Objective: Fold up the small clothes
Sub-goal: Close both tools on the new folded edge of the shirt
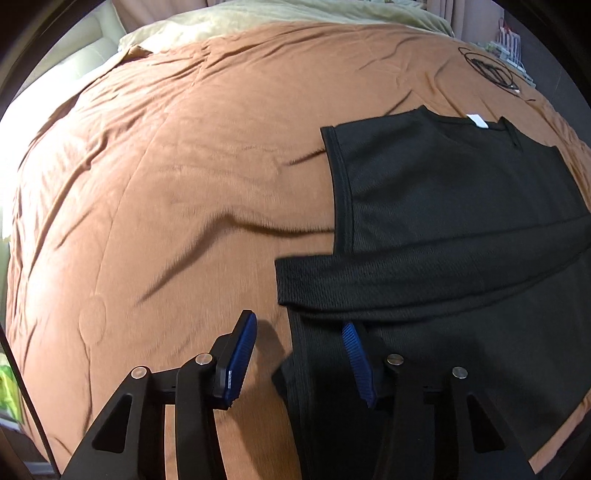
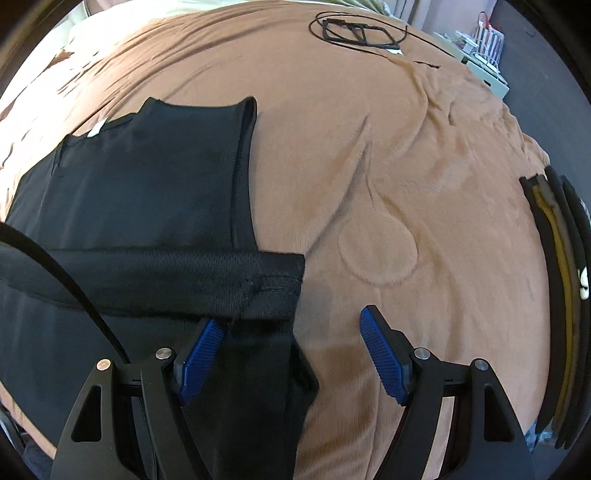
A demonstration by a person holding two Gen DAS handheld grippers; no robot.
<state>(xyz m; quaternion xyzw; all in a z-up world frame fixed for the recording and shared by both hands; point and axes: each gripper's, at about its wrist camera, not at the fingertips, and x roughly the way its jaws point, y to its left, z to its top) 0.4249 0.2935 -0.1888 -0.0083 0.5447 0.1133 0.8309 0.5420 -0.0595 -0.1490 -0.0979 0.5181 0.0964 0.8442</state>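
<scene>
A black sleeveless top [image 1: 454, 206] lies flat on a brown blanket [image 1: 184, 184], with a white neck label [image 1: 476, 121] at its far end. Its lower part is folded up into a band [image 1: 406, 273] across the middle. My left gripper [image 1: 301, 328] is open, its jaws astride the top's left edge near the fold. In the right wrist view the same top [image 2: 147, 192] lies at the left. My right gripper [image 2: 291, 325] is open, astride the top's right edge just below the folded band [image 2: 184, 280].
A black cable and a flat black frame [image 2: 358, 31] lie at the far end of the blanket. A stack of folded dark clothes [image 2: 561, 295] sits at the right edge. A pale green cover [image 1: 258, 18] lies beyond the blanket.
</scene>
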